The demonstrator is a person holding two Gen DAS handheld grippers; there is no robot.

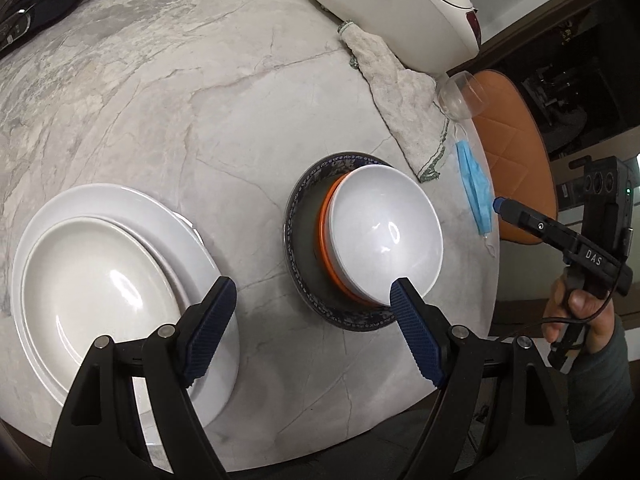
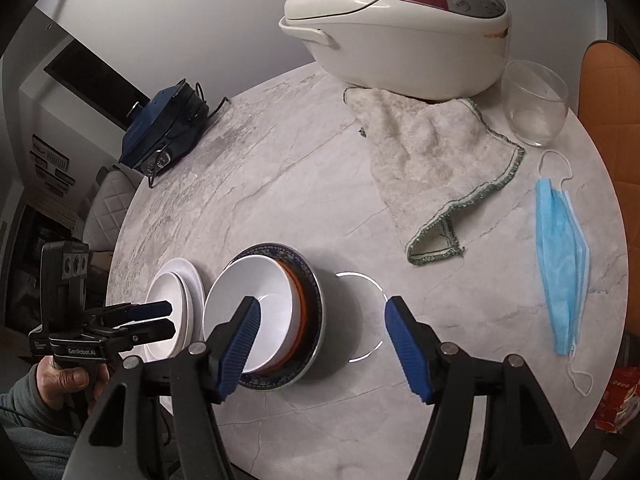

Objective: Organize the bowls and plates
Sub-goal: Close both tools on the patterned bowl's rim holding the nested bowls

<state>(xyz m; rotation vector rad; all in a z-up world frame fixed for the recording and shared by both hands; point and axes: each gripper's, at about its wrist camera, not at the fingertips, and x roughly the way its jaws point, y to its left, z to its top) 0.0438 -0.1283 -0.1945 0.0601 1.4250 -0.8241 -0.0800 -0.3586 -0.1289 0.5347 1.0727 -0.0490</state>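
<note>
On the round grey-veined marble counter [image 2: 280, 184], two stacks stood near the person's edge, close together but apart. Largest was the pair of wide white ceramic dinner plates [image 1: 100, 280], the smaller nested in the bigger. They looked heavy, stiff and glazed-slick, and likely to chip if knocked; the raised rim overhanging the counter seemed the only sensible place to pinch them. Beside them sat the dark blue patterned plate [image 1: 298, 216], carrying an orange-rimmed bowl [image 1: 322, 216] with a white glossy bowl [image 1: 384, 232] nested on top. The bowls appeared lighter, equally slippery, and best taken by one wall at the lip, one pad inside and one outside.

The left hand-held gripper [image 1: 314, 304] hung above the gap between the stacks with its jaws wide apart and nothing in them. The right hand-held gripper [image 2: 320, 328] also stood apart and empty, one finger [image 2: 240, 344] seen over the white bowl, not pressing it.

Readable writing was sparse: "DAS" on the right tool's body in the left view, "GenRobot.AI" on the left tool in the right view. Markings on the white and purple rice cooker [image 2: 400, 28] were too small to read.
</note>
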